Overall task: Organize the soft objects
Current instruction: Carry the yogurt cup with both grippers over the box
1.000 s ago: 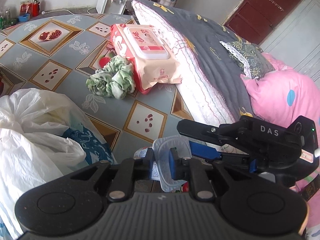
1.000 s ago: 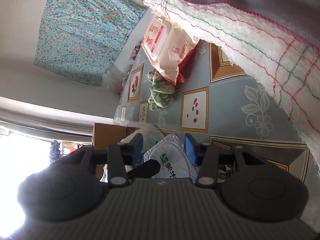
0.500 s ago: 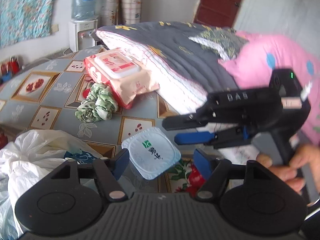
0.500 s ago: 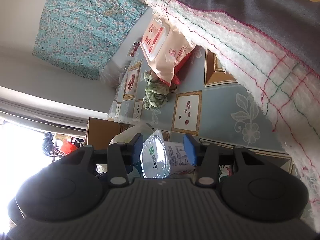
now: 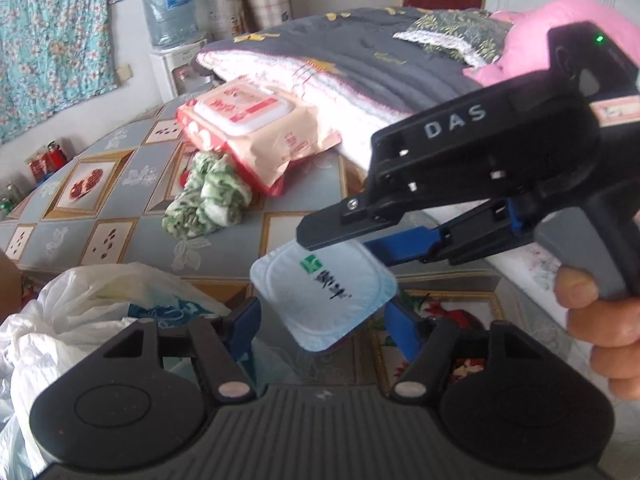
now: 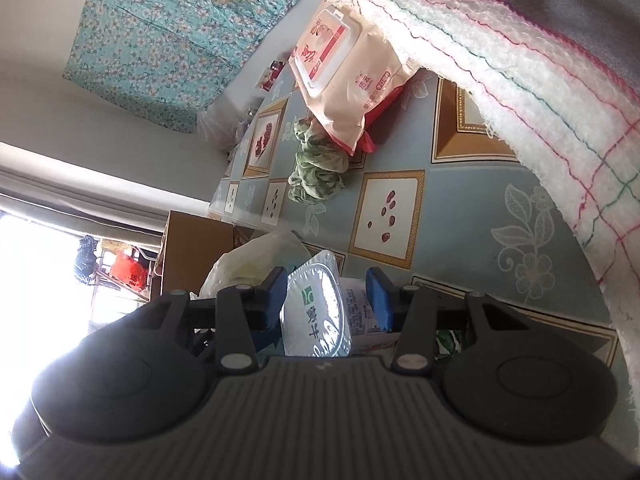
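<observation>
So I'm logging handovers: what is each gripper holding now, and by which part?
The right gripper pinches the white sealed packet at its upper edge. The left gripper holds nothing.

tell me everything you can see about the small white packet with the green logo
The small white packet is a flat, rounded-square sachet of glossy, crinkly film with a sealed rim, a green square logo and dark characters on its face. It is held off the bed, tilted. The right gripper holds its upper edge. The left gripper has just opened, and its blue pads stand clear on either side.
</observation>
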`<state>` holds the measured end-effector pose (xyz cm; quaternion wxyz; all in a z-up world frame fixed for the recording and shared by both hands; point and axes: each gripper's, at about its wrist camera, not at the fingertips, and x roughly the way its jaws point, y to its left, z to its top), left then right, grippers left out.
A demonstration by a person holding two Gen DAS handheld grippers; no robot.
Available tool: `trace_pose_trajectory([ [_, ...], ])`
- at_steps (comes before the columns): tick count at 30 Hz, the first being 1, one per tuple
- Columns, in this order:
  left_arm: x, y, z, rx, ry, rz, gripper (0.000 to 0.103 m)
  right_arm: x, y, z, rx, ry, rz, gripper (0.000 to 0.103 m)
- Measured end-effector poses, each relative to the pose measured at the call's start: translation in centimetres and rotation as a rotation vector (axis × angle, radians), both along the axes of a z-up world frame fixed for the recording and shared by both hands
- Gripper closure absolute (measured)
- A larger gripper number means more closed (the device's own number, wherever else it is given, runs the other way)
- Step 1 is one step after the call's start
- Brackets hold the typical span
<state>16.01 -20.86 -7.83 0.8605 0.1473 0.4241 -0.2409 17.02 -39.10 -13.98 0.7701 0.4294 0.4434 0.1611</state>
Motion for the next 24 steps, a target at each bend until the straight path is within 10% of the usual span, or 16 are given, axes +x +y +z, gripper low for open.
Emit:
trace_pose_trajectory([
  [24,0.7,0.2,0.8,-0.08,-0.023,0.067,0.051,-0.7,0.4,1.5,-0.037,-0.049,0.026,0.074],
])
